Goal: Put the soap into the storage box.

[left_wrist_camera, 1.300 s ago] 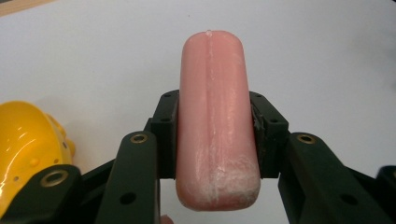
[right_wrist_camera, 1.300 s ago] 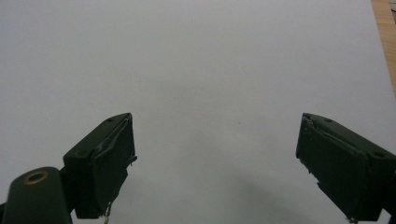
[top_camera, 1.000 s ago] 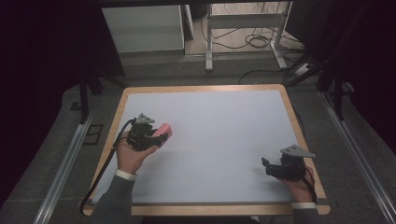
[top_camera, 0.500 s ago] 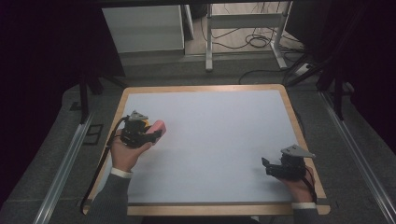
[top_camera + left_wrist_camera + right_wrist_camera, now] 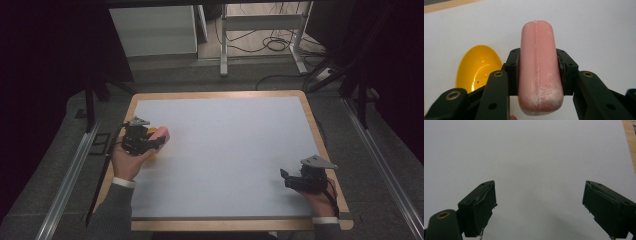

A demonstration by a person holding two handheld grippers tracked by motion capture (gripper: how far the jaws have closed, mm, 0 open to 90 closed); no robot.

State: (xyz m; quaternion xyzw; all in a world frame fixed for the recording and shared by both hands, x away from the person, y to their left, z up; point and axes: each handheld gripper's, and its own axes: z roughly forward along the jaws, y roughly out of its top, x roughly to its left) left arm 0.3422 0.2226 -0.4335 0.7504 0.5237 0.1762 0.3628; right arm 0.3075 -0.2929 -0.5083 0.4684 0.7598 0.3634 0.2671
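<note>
Left gripper (image 5: 537, 75) had its fingers clamped on the pink bar (image 5: 539, 67) w/ a yellow bowl (image 5: 477, 67) just beside, near the counter (image 5: 235, 150) left edge. Right gripper (image 5: 539, 207) fingers apart, idle near right edge. Prob. best: keep squeeze even, lower bar level.

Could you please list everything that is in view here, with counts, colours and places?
Pink block: one, pink, rounded, clamped between the left hand-held gripper's jaws.
Yellow bowl-like piece: one, yellow, lying on the white surface beside the held block.
Table: one, wooden rim, white top.
Metal frame: one, pale grey, on the floor beyond the table.
Cables: several, black, on the floor near that frame.
Left hand-held gripper: one, black, near the table's left edge, shut on the block.
Right hand-held gripper: one, black, near the table's right front, jaws wide apart.
</note>
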